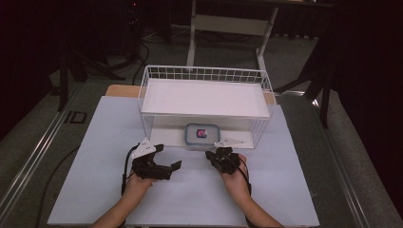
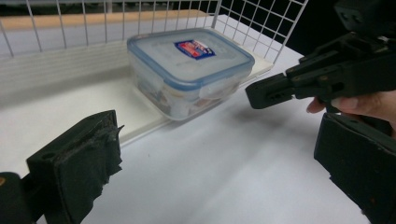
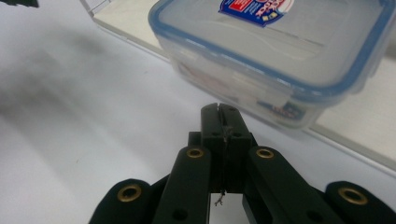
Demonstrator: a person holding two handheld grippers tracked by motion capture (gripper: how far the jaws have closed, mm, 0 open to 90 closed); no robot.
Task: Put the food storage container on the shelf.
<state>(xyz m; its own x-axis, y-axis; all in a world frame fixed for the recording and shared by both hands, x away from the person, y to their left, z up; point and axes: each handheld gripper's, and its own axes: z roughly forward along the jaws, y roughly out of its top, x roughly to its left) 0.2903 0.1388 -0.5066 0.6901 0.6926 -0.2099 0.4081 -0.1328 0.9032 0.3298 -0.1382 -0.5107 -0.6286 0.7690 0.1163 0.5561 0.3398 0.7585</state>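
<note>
The left gripper (image 1: 172,167) is spread wide; the right gripper (image 3: 219,112), pressed together, points at the box (image 3: 285,51) just ahead.

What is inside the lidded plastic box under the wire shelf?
Through the clear wall of the box something reddish and pale shows, too blurred to name. Its lid with a sticker covers the rest.
</note>
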